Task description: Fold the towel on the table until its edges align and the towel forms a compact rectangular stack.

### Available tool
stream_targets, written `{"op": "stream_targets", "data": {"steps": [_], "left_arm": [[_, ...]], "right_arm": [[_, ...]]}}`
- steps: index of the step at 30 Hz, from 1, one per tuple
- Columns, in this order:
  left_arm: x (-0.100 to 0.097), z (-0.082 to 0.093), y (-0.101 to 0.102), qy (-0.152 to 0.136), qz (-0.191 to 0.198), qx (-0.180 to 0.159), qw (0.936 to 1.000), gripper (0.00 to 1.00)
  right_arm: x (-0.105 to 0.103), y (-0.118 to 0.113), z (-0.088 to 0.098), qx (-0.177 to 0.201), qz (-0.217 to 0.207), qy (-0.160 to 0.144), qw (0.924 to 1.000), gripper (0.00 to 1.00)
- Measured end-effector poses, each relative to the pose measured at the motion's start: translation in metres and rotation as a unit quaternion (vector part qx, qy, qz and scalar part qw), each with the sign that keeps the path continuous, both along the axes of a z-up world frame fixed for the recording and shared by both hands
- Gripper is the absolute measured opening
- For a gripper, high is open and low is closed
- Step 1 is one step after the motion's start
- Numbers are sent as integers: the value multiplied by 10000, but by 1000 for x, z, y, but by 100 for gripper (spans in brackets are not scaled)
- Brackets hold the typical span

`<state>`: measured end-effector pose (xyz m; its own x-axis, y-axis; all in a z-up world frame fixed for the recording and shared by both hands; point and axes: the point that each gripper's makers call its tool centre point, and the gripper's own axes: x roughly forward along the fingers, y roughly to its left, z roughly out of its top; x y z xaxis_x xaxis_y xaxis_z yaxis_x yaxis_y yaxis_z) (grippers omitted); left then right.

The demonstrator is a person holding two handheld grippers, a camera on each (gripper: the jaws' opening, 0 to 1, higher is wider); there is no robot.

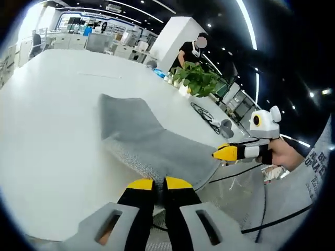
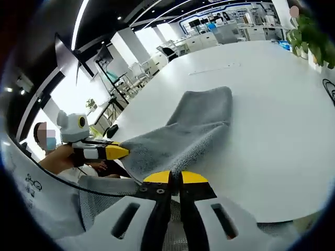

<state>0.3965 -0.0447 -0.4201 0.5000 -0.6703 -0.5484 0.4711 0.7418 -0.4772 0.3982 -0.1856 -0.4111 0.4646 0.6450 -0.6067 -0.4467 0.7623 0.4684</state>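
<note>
Grey towel (image 1: 152,146): near edge lifted off the white surface (image 1: 47,136), far end lying flat. Left gripper (image 1: 153,184) and right gripper (image 2: 175,178): each clenched on a near corner. Risk: uneven pull skews the fold; slack grip drops a corner.
</note>
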Motion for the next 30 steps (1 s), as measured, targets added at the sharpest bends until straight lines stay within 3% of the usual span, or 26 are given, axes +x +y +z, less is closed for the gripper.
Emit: {"op": "stream_targets", "data": {"steps": [5,11,17,25,30], "left_arm": [[-13,3,-4,81,136,-169,9997,5],[-10,12,-5,-136,173,-206,9995,5],[11,26,-1,-410,331,-331,9981,5],[38,39,-4,-568,348,-454,9967,5],[63,45,0,-582,636,-623,9943,5]], "right_arm": [[-10,-3,1,73,-66,106,9999,2],[-9,-1,6,132,-105,113,9998,2],[11,0,21,285,-217,-34,9994,2],[38,3,37,416,-301,-173,9985,3],[57,2,39,493,-401,-214,9977,3]]}}
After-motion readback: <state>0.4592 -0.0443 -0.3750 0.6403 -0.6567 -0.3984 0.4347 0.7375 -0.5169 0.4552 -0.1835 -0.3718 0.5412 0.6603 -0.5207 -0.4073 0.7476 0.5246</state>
